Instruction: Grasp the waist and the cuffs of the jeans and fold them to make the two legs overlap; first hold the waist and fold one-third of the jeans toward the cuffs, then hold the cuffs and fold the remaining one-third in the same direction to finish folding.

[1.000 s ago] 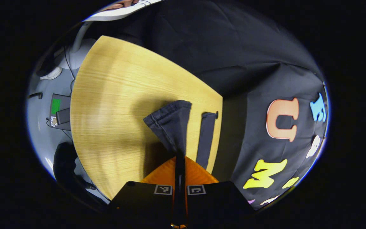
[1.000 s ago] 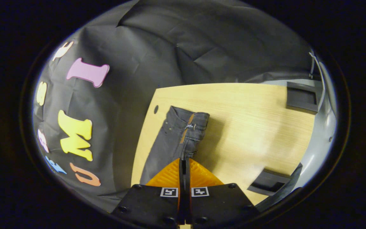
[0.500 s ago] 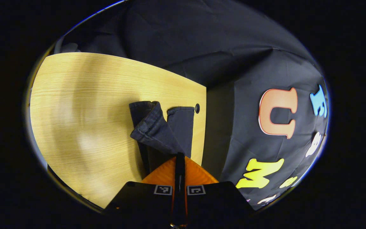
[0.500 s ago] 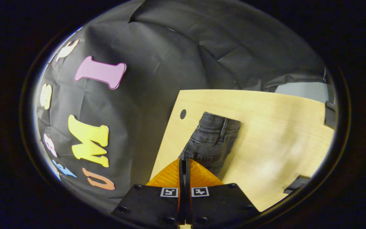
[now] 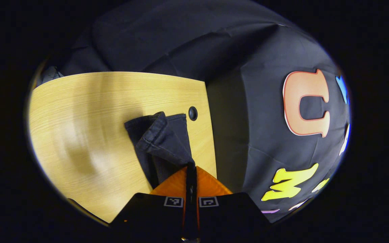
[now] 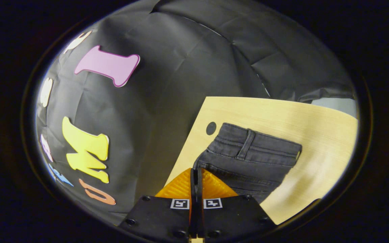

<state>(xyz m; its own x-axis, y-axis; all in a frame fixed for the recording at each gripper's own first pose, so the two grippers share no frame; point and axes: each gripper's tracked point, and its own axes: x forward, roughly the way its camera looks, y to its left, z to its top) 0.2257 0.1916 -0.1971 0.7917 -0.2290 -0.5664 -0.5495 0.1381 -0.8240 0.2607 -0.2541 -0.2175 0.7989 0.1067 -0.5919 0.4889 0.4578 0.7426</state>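
Observation:
Dark grey jeans lie on the light wooden table (image 5: pixel 89 111). In the left gripper view my left gripper (image 5: pixel 191 167) is shut on one cuff of the jeans (image 5: pixel 162 140), and that leg end drapes over the other leg near the table's far edge. In the right gripper view my right gripper (image 6: pixel 196 172) is shut on the waist edge; the waistband (image 6: pixel 253 148) with a belt loop lies flat on the table (image 6: pixel 316 135) just ahead of the orange fingers (image 6: pixel 214 187).
A round cable hole (image 5: pixel 192 113) sits in the tabletop beside the cuffs, and a similar hole (image 6: pixel 211 128) sits next to the waistband. The booth's black cloth wall (image 6: pixel 167 84) hangs right behind the table edge.
Both grippers have carried their ends toward the wall side. The lifted cuff now lies over the other leg, and the waist has come down flat with the folded half on top.

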